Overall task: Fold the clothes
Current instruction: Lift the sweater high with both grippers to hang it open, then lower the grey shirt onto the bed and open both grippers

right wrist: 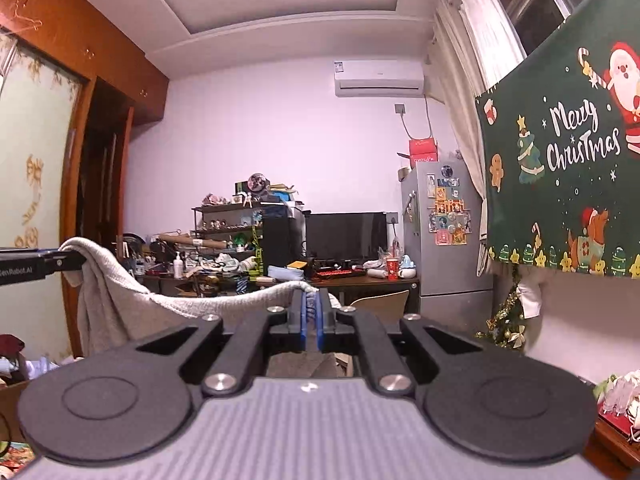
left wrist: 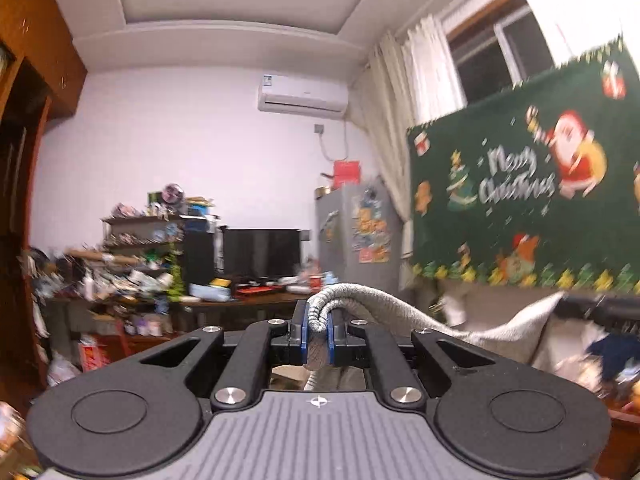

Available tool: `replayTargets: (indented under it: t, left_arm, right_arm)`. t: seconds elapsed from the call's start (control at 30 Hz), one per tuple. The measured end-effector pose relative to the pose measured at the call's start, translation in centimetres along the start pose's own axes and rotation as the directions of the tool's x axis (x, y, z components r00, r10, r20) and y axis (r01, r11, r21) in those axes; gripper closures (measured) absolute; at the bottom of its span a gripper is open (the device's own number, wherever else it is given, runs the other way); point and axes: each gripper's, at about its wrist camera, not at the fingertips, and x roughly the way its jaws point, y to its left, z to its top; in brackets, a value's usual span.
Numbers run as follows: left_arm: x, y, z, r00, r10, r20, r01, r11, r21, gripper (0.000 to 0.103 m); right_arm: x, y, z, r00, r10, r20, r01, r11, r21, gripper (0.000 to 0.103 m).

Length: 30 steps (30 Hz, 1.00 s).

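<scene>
In the left wrist view, the left gripper (left wrist: 319,322) is clamped nearly shut on a bunched edge of a grey knitted garment (left wrist: 384,312). The cloth runs from between the blue pads out to the right, sagging in a shallow curve below the green Christmas banner (left wrist: 520,200), and ends at the other gripper, a dark blurred bar under the banner's lower right corner.

In the right wrist view, the right gripper (right wrist: 310,312) is pinched almost fully closed on another edge of the same garment (right wrist: 120,288). From there the cloth stretches away from the banner (right wrist: 560,160) to the left, where the left gripper (right wrist: 60,262) holds its far corner, a length hanging down below that corner.

Judging by this, the garment is held up in the air, spread between both grippers, well clear of any surface. No fold is visible yet; laying it flat and every fold appear to remain.
</scene>
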Motion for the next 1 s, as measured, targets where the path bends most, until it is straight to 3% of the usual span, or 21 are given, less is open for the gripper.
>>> replayTargets:
  t: [0.2,0.33,0.57,0.9,1.0]
  left_arm:
    - [1.5,0.5,-3.5,0.991,0.008,-0.132,-0.016,0.998,-0.057,0.095]
    - [4.1,1.3,-7.8,0.966,0.031,-0.255,-0.05,0.996,-0.069,0.095]
    - [11.3,2.7,-14.3,0.891,0.075,-0.448,-0.111,0.992,-0.054,0.095]
    - [23.6,6.7,-19.1,0.799,0.081,-0.596,-0.15,0.986,-0.068,0.095]
    - [26.9,7.0,-21.3,0.745,0.074,-0.663,-0.15,0.987,-0.059,0.094]
  right_arm:
    - [-3.0,-0.4,-1.5,0.997,0.022,-0.075,-0.018,0.998,0.054,0.098]
    - [-0.2,-0.8,-4.7,0.983,0.017,-0.182,-0.002,0.997,0.081,0.098]
    - [8.6,-1.2,-11.9,0.926,-0.017,-0.376,0.055,0.994,0.09,0.098]
    - [28.4,-1.6,-18.9,0.865,-0.025,-0.502,0.078,0.993,0.085,0.098]
    - [35.1,-2.0,-22.1,0.836,-0.029,-0.548,0.092,0.992,0.087,0.098]
